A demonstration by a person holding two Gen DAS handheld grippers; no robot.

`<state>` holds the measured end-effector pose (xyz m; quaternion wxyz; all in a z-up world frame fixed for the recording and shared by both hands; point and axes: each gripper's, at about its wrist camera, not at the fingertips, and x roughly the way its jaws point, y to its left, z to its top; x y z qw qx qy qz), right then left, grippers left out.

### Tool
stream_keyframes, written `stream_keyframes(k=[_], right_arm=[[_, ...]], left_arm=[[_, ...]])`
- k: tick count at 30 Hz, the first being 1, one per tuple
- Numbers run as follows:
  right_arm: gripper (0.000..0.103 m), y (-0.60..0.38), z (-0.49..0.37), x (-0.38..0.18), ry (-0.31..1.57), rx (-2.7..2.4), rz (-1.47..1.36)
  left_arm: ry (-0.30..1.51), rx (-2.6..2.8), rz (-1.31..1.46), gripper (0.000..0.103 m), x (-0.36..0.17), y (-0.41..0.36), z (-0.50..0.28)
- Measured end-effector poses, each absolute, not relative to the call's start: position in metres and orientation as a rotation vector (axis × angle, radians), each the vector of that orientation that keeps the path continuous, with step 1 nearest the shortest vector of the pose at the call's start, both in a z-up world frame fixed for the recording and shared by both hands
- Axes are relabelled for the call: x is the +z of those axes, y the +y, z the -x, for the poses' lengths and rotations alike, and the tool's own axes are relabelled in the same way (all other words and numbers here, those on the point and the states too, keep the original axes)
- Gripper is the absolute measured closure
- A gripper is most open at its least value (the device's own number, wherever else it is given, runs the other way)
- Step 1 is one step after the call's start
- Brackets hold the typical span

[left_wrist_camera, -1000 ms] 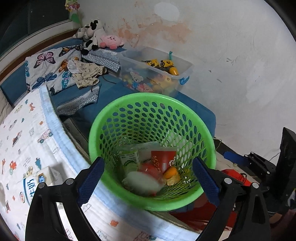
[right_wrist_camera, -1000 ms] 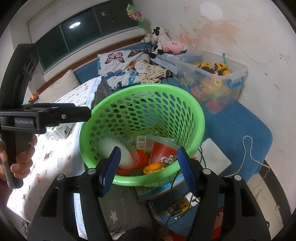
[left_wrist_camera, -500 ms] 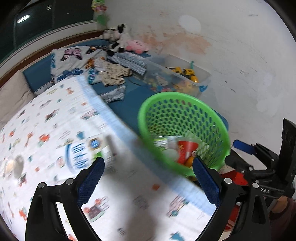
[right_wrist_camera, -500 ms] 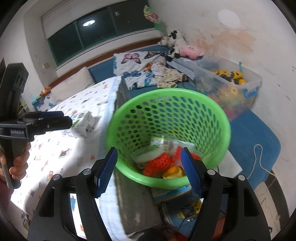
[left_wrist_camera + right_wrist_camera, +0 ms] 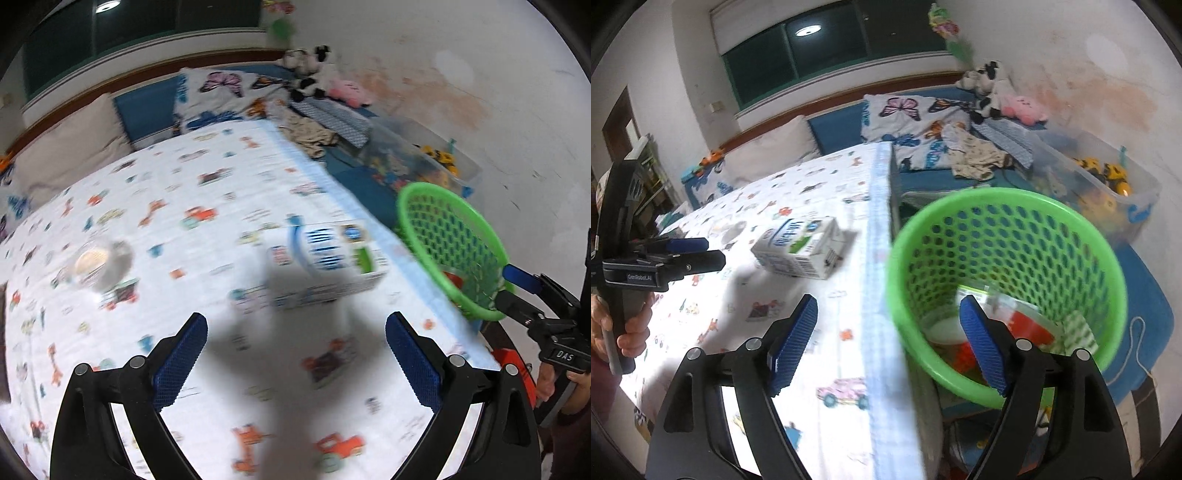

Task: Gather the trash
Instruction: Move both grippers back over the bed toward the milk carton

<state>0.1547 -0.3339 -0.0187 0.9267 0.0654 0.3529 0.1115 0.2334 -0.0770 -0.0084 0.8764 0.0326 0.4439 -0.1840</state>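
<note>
A white and blue milk carton (image 5: pixel 328 258) lies on its side on the bed's printed sheet (image 5: pixel 192 295); it also shows in the right wrist view (image 5: pixel 799 253). My left gripper (image 5: pixel 295 360) is open and empty, above the sheet just short of the carton. My right gripper (image 5: pixel 888 345) is open and empty, over the bed's edge beside the green basket (image 5: pixel 1008 236). The basket holds several pieces of trash, among them a red wrapper (image 5: pixel 1030 326). A small clear round lid or cup (image 5: pixel 98 264) lies on the sheet to the left.
A clear bin of toys (image 5: pixel 1100 184) stands behind the basket by the wall. Pillows, clothes and plush toys (image 5: pixel 990 88) lie on the blue mattress (image 5: pixel 1145 280). The basket also shows at the right of the left wrist view (image 5: pixel 450 251).
Both grippers have swung left, away from the basket and toward the bed. The left one now faces the milk carton. Both stay open.
</note>
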Motion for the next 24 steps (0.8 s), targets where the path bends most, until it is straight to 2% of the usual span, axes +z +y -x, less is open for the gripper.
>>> stream_keyframes(k=[14, 24], right_arm=[[0.017, -0.274, -0.195, -0.025, 0.751, 0.325, -0.074], [0.014, -0.233, -0.235, -0.031, 0.78, 0.478, 0.127]], left_arm=[[0.95, -0.255, 0.005, 0.009, -0.019, -0.001, -0.246], [0.964, -0.214, 0.045, 0.009, -0.025, 0.032, -0.252]])
